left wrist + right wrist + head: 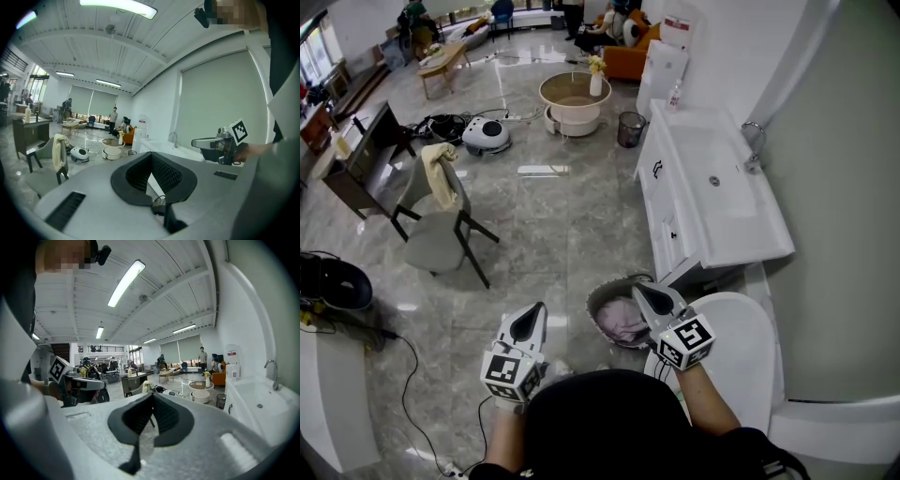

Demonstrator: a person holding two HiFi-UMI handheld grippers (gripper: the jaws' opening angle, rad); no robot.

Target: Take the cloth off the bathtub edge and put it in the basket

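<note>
Person's head (614,422) is blocking the lower frame. Cloth (621,323) is lying in the basket (598,298), just beside the right gripper (649,298) and apart from the left gripper (530,325). Both grippers are showing jaws closed and empty. Right gripper is covering part of the basket's rim. Cloth is appearing pale pink and crumpled.

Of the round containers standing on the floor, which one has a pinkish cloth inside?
The grey basket nearest the person, beside the white bathtub; a pinkish cloth lies in it. The dark bin stands farther off, by the vanity.
</note>
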